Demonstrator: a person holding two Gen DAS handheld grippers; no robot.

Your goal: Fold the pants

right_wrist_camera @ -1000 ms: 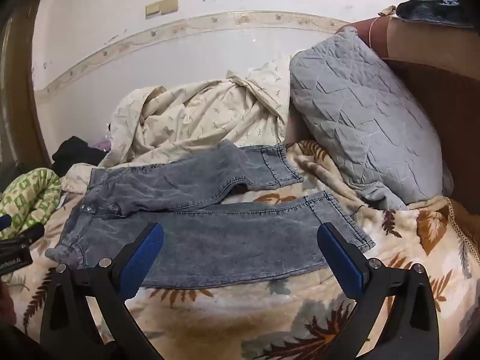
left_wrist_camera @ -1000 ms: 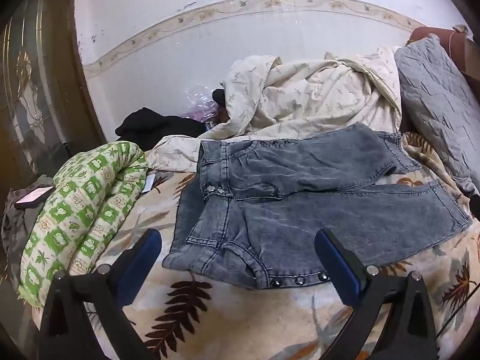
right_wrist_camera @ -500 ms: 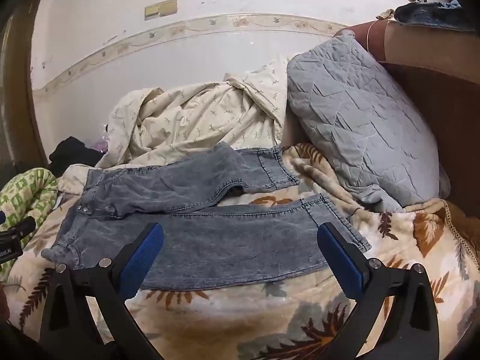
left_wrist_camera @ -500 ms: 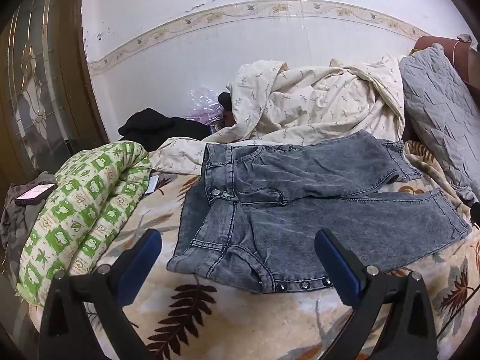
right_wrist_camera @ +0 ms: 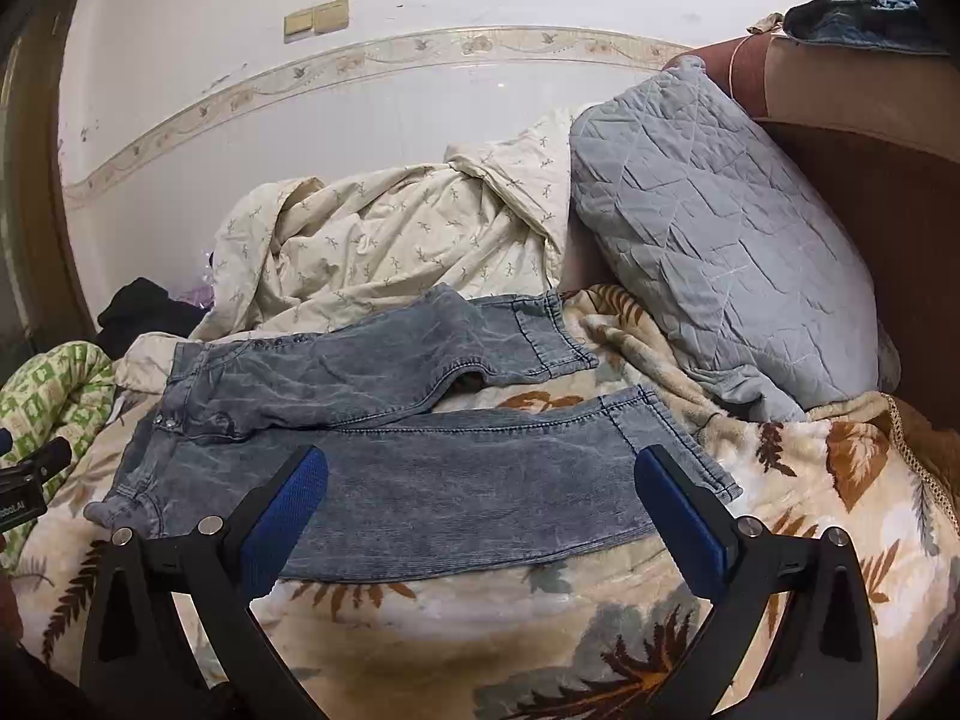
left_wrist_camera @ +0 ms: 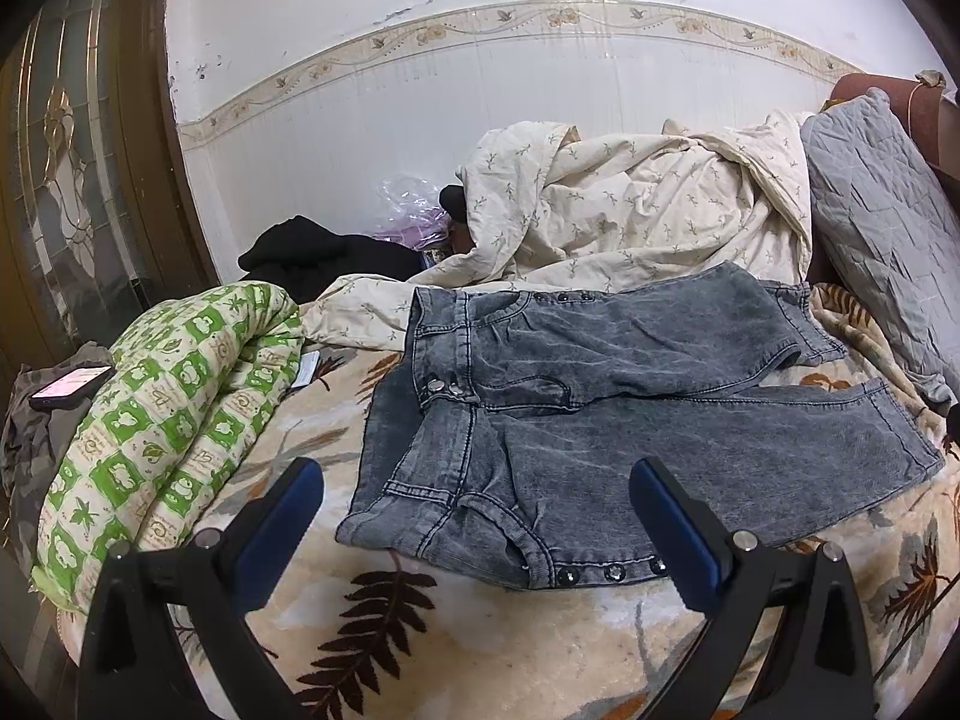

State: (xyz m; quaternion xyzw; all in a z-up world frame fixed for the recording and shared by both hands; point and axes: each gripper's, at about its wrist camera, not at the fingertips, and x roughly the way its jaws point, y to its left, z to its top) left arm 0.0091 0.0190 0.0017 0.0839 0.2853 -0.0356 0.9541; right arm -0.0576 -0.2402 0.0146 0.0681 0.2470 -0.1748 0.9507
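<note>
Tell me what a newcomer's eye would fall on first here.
The faded grey-blue denim pants lie spread across the leaf-patterned fleece blanket, waistband left, legs splayed apart to the right. Both the left gripper and right gripper hover open over them, holding nothing. A grey quilted pillow leans at the headboard, and a green-and-white rolled quilt sits far left.

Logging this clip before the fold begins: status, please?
Left gripper open, empty. Right gripper open, empty. Pants flat on blanket, legs apart, unfolded. Nothing on them.
</note>
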